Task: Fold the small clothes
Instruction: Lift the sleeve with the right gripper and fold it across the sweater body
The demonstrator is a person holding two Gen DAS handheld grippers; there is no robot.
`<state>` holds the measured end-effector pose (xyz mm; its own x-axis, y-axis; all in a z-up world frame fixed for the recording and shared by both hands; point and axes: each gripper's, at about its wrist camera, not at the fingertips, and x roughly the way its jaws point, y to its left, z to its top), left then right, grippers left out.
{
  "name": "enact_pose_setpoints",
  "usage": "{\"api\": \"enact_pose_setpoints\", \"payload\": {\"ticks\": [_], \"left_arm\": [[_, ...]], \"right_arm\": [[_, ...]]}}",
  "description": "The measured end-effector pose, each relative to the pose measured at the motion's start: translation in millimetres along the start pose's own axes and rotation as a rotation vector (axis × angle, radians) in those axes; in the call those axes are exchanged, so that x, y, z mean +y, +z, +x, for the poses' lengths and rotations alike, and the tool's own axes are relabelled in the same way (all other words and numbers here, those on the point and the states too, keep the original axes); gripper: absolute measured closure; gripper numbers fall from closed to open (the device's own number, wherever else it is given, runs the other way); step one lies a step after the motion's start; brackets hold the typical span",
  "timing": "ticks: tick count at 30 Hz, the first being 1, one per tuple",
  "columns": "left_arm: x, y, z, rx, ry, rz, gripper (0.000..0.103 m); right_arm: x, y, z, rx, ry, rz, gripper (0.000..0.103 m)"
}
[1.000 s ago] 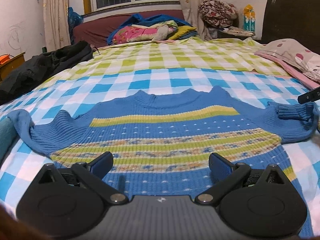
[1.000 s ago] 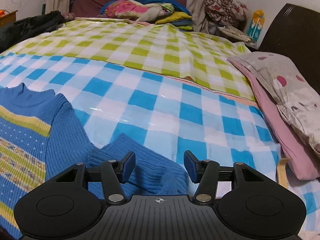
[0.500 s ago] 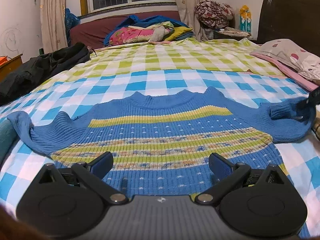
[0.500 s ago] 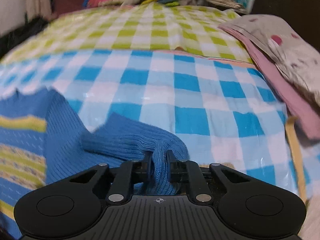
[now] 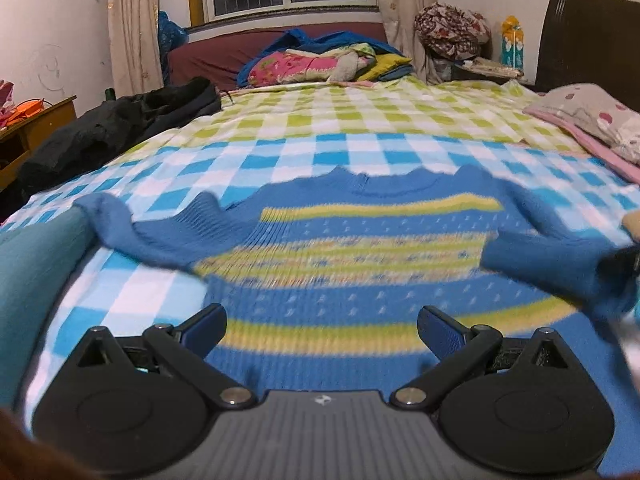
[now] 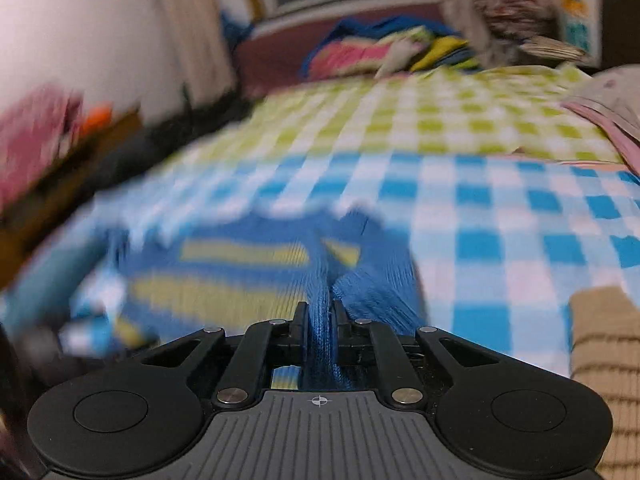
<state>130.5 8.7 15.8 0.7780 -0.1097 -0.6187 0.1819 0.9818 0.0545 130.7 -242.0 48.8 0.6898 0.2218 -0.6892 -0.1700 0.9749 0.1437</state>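
Note:
A small blue knitted sweater (image 5: 360,248) with yellow-green stripes lies flat on the checked bed sheet (image 5: 360,152). My left gripper (image 5: 322,326) is open and empty, hovering over the sweater's lower hem. My right gripper (image 6: 320,312) is shut on the sweater's right sleeve (image 6: 320,332) and holds it over the sweater body (image 6: 240,276). In the left wrist view that sleeve (image 5: 552,260) lies across the right part of the chest. The other sleeve (image 5: 132,224) stretches out flat to the left.
A black jacket (image 5: 120,128) lies at the bed's left edge. A pile of colourful bedding (image 5: 320,64) sits at the far end. A pink pillow (image 5: 592,116) lies at the right. A tan knitted item (image 6: 604,360) lies at the right, near my right gripper.
My right gripper closed on the right sleeve cuff and swung it left over the sweater body. My left gripper stayed open and drew back and up a little.

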Motion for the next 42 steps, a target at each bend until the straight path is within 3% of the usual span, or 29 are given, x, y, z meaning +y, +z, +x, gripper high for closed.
{"api": "enact_pose_setpoints", "payload": {"ticks": [4, 7, 11, 16, 18, 21, 23, 25, 34, 42], "left_arm": [[8.7, -15.7, -1.0, 0.035, 0.001, -0.010, 0.000], [11.7, -20.7, -1.8, 0.044, -0.004, -0.017, 0.000], [15.2, -21.4, -4.5, 0.029, -0.016, -0.015, 0.000], [21.3, -21.2, -5.0, 0.025, -0.026, -0.019, 0.000], [24.1, -21.8, -6.6, 0.018, -0.020, -0.019, 0.000], [29.9, -19.8, -5.8, 0.020, -0.027, -0.036, 0.000], [33.8, -17.8, -5.4, 0.019, -0.032, -0.049, 0.000], [38.5, -16.3, -6.7, 0.013, -0.032, -0.058, 0.000], [72.8, -7.8, -16.4, -0.030, 0.013, -0.141, 0.000], [99.8, -10.1, -7.1, -0.015, 0.061, -0.189, 0.000]], "right_arm": [[19.3, -25.6, 19.5, 0.101, -0.044, -0.062, 0.087], [36.4, -26.4, 9.0, 0.065, -0.079, -0.124, 0.079], [57.9, -19.4, 3.4, 0.013, -0.098, -0.231, 0.062], [75.9, -15.2, 41.0, 0.061, -0.113, -0.287, 0.062], [81.1, -16.1, 59.8, 0.078, -0.181, -0.319, 0.063], [72.6, -13.1, 77.4, 0.108, -0.219, -0.260, 0.073], [62.7, -5.3, 76.9, 0.106, -0.207, -0.173, 0.092], [60.4, 6.3, 71.0, 0.071, -0.180, -0.107, 0.096], [122.8, 63.3, 75.6, -0.144, 0.029, -0.062, 0.096], [171.7, 66.0, 132.7, -0.109, 0.144, -0.076, 0.096]]}}
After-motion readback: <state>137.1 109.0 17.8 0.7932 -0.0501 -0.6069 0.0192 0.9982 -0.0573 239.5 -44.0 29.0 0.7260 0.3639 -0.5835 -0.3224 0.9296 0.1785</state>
